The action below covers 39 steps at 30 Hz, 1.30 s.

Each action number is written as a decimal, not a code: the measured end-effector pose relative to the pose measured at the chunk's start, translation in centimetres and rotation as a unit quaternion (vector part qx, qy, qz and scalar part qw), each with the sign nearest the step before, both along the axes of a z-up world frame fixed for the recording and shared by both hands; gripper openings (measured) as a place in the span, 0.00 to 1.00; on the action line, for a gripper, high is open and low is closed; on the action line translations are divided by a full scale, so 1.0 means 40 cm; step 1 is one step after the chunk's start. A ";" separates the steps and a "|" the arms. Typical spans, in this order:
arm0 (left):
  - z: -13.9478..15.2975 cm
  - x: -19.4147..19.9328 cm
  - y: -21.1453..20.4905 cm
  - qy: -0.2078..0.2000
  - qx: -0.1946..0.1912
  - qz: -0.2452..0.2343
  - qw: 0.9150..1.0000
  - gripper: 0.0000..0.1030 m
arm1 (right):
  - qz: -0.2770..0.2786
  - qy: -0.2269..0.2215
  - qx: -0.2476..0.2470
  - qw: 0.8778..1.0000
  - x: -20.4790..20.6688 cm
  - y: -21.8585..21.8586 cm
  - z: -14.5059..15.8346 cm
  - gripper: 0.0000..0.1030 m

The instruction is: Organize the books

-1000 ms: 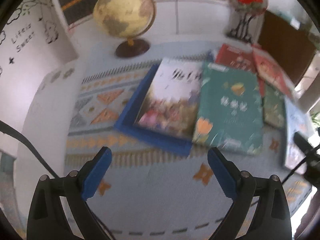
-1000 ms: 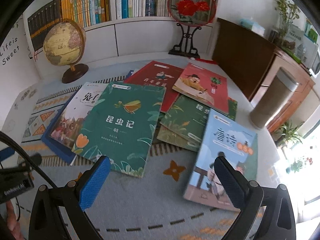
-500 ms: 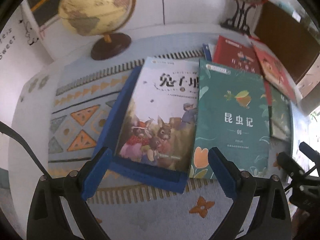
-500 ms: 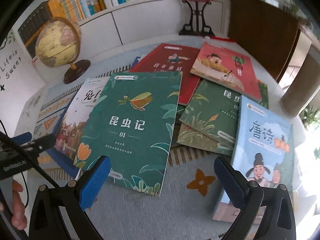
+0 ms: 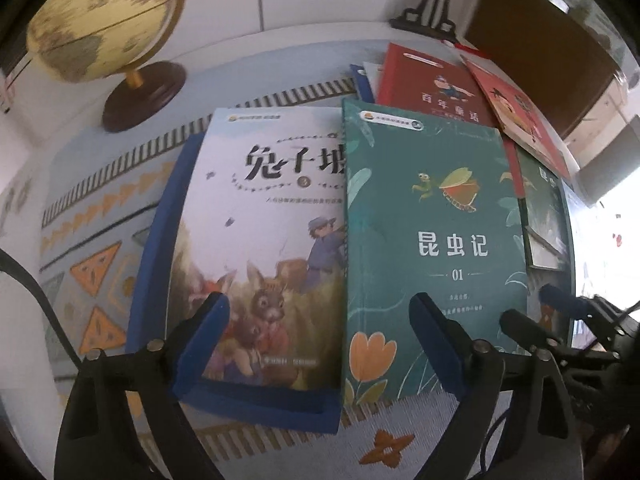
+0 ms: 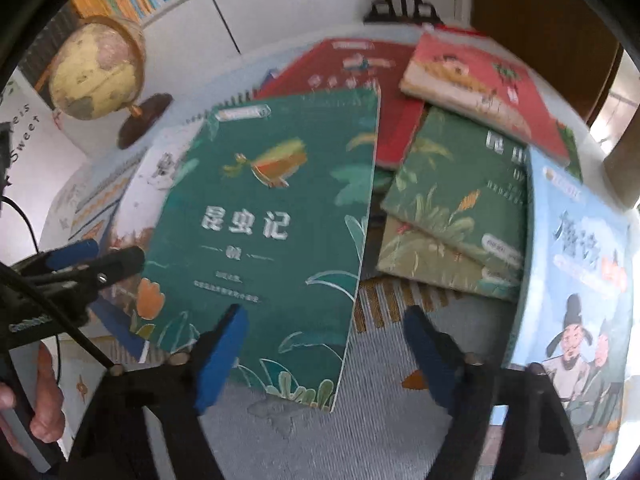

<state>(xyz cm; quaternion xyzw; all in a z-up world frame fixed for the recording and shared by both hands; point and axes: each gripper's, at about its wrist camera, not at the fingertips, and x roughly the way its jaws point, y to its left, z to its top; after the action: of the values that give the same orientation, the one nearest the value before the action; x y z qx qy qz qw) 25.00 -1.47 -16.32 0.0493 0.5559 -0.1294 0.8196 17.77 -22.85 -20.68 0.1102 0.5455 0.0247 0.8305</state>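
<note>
Several books lie overlapping on a patterned cloth (image 5: 100, 208). A pale rabbit-cover book (image 5: 260, 240) rests on a blue book (image 5: 160, 240). A teal insect book (image 5: 432, 240) (image 6: 272, 220) overlaps its right edge. My left gripper (image 5: 318, 332) hovers over the near edges of these two, its jaws closing with no pad pressing on a book. My right gripper (image 6: 326, 348) hangs over the teal book's near right corner, its jaws also closing and gripping nothing. In the right wrist view, the left gripper (image 6: 80, 264) sits at the teal book's left edge.
Red books (image 6: 360, 80) (image 6: 480, 80), green books (image 6: 460, 200) and a light blue book (image 6: 580, 260) lie to the right. A globe (image 5: 100, 20) stands at the back left, an ornament stand (image 5: 428, 12) behind. A hand (image 6: 40, 400) holds the left gripper.
Both grippers have come down and closer to the books, which now fill the views. Both pairs of jaws stand narrower than before.
</note>
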 end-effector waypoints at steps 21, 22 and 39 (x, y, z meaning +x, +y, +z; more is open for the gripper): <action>-0.054 -0.018 -0.080 0.018 -0.045 -0.053 0.997 0.67 | 0.012 -0.026 0.020 0.999 0.022 0.007 -0.009 0.32; -0.053 -0.021 -0.080 0.015 -0.044 -0.052 0.998 0.67 | 0.013 -0.033 0.022 0.999 0.021 0.005 -0.001 0.32; -0.058 -0.009 -0.027 0.009 -0.099 0.002 0.995 0.68 | 0.024 -0.068 0.328 0.942 0.077 -0.135 0.007 0.33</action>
<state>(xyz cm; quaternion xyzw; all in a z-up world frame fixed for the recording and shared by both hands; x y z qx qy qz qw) 24.64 -2.55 -18.63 -0.0343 0.5481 -0.1828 0.8155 20.85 -28.23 -20.41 0.3618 0.4517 0.2294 0.7826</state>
